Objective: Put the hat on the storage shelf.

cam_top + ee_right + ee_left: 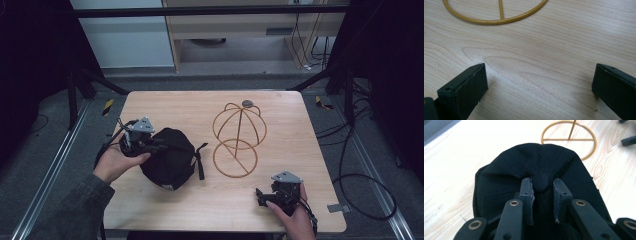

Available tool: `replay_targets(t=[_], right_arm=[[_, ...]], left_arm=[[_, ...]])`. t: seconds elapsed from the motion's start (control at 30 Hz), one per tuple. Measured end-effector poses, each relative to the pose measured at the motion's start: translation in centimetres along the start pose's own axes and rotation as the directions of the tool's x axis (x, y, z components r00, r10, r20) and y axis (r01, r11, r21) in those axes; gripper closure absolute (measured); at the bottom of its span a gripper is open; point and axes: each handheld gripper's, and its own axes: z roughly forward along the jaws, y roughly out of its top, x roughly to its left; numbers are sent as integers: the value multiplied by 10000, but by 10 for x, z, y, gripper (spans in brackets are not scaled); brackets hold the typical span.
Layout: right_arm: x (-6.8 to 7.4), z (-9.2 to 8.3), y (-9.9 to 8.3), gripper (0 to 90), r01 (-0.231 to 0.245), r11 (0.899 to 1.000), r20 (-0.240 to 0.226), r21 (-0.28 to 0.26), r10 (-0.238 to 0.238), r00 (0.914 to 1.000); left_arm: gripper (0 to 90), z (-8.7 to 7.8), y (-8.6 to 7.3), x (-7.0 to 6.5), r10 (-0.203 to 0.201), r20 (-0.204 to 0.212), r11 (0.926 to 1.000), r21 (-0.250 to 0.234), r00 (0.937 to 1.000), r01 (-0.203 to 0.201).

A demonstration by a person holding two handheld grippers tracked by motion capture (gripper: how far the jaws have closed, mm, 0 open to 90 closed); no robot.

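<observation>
1. Left gripper (543, 182) is your working tool right now: jaws pinched narrow on the little button (541, 182) at the crown of the black cap (167, 157). From the left gripper view you can see a pad on each side of that button, fabric bunched between them.

2. Cap sits on the left half of the table (200, 205), near your left hand (117, 162), with its strap (199, 161) trailing out toward the middle.

3. What matters for the next move, I'd say: the wire stand (238, 131) lies to the right of the cap and a bit farther from you. Its flat ring base (235, 158) is the close part, just beside the strap, and the dome cage stretches away toward the far edge. So the stand's long axis runs away from you, not across the table.

4. Your left hand is clearly the nearer one to the cap. Right gripper (267, 195) is parked near the front right, jaws spread wide with nothing between them, just bare wood. In the right gripper view the ring base (496, 15) is ahead of those jaws, well apart from them.

5. My guess is you'll carry the cap rightward to the dome. The right gripper is closest to the ring base if you need to steady the stand.
</observation>
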Motion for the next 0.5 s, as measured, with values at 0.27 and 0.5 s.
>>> replay_targets(t=[0.27, 0.5], right_arm=[[-1, 1, 1, 3, 103, 9999, -4, -21, -103, 9999], [0, 2, 2, 3, 59, 10000, 15, -11, -59, 10000]], left_arm=[[730, -23, 23, 6, 408, 30, 9982, -441, 9992, -406], [733, -44, 33, 6, 703, -34, 9957, -599, 9975, -703]])
